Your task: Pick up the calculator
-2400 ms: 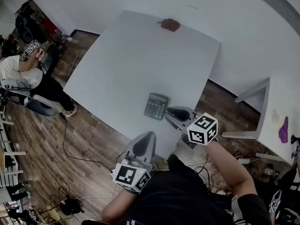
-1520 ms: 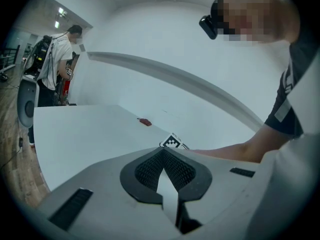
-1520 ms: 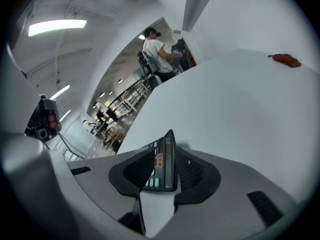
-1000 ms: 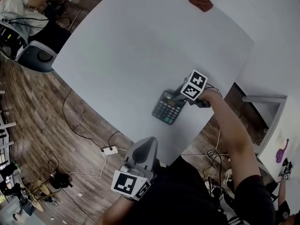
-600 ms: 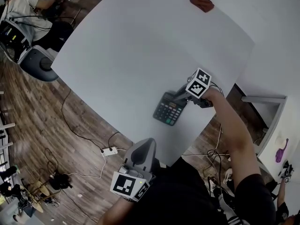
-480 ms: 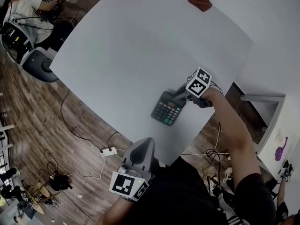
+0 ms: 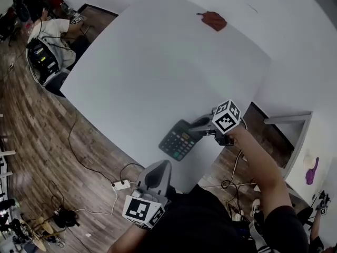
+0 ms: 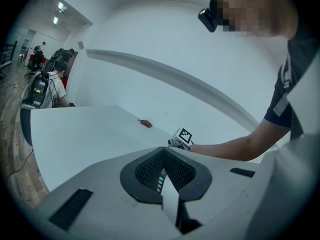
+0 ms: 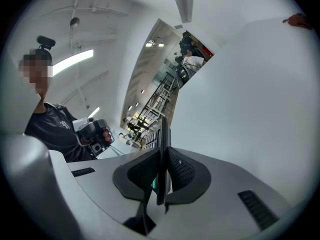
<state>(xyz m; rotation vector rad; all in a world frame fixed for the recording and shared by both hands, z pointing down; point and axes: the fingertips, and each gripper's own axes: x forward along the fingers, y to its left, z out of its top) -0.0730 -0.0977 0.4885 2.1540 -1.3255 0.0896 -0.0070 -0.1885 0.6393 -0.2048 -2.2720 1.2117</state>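
The dark calculator (image 7: 179, 139) is over the near edge of the white table (image 7: 158, 62), gripped at its right end by my right gripper (image 7: 204, 124). In the right gripper view the calculator (image 9: 163, 134) shows edge-on, clamped between the two black pads of the right gripper (image 9: 161, 184). My left gripper (image 7: 156, 175) hangs below the table's near edge, off the table, its jaws pressed together with nothing between them (image 8: 167, 184). The right gripper's marker cube (image 8: 183, 136) also shows in the left gripper view.
A small red-brown object (image 7: 213, 20) lies near the table's far edge. A seated person (image 7: 50, 33) and chairs are at the far left. Cables and a power strip (image 7: 122, 184) lie on the wooden floor. A second white table (image 7: 310, 136) stands at the right.
My right gripper reached the calculator, shut on its right end and has drawn it toward the table's near edge. The left gripper stayed low by the body.
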